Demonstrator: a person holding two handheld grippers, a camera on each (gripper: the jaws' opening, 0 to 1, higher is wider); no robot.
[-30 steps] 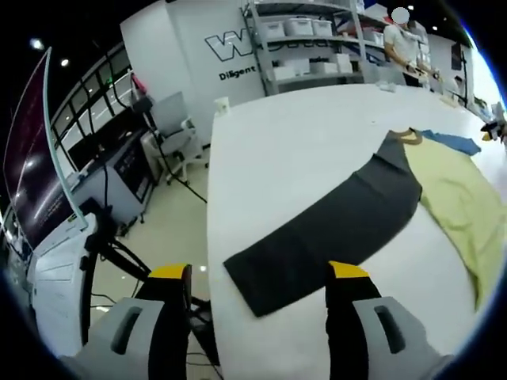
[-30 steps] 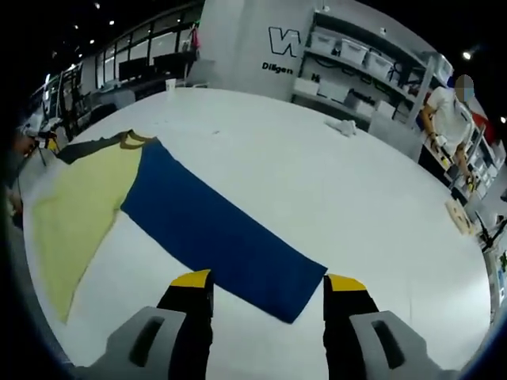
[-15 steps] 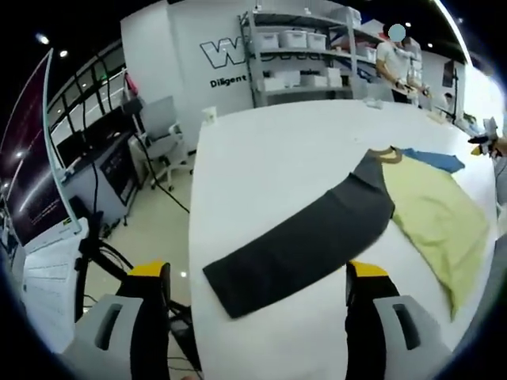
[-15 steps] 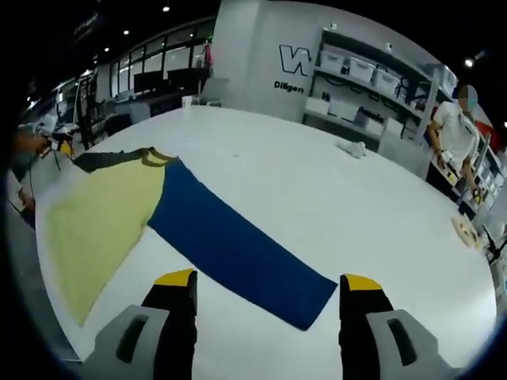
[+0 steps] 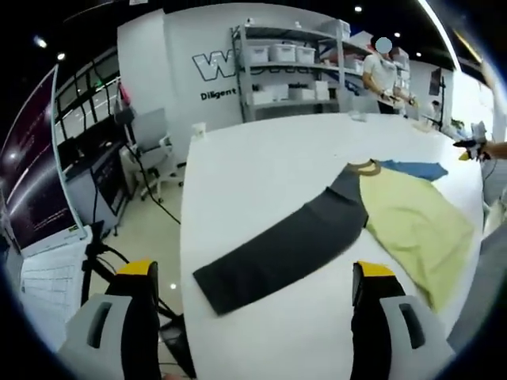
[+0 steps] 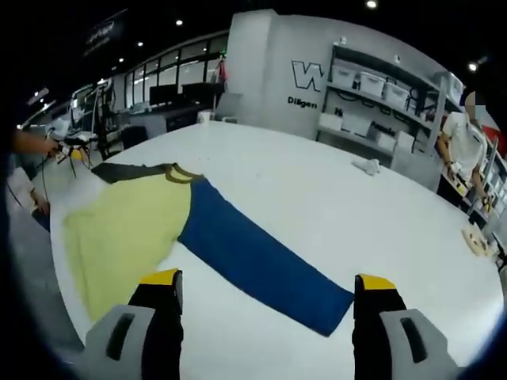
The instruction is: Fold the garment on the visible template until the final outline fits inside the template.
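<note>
my left gripper [image 5: 257, 277] hangs wide open and empty; the garment [image 5: 333, 229] lies flat on the white table [image 5: 261, 158], its grey sleeve [image 5: 277, 249] between the jaws toward 12 o'clock. my right gripper [image 6: 269, 285] gapes empty too, blue sleeve [image 6: 257, 261] between its jaws.

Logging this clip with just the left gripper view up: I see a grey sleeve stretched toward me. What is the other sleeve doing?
Observer: In the right gripper view the blue sleeve lies flat and unfolded on the white table, running out from the yellow body.
Operator: Is the right gripper holding it?
Observer: No. The right gripper is open, jaws spread wide above the sleeve's end.
Operator: Anything else on that side of the table?
Observer: A small white crumpled item lies far across it.
</note>
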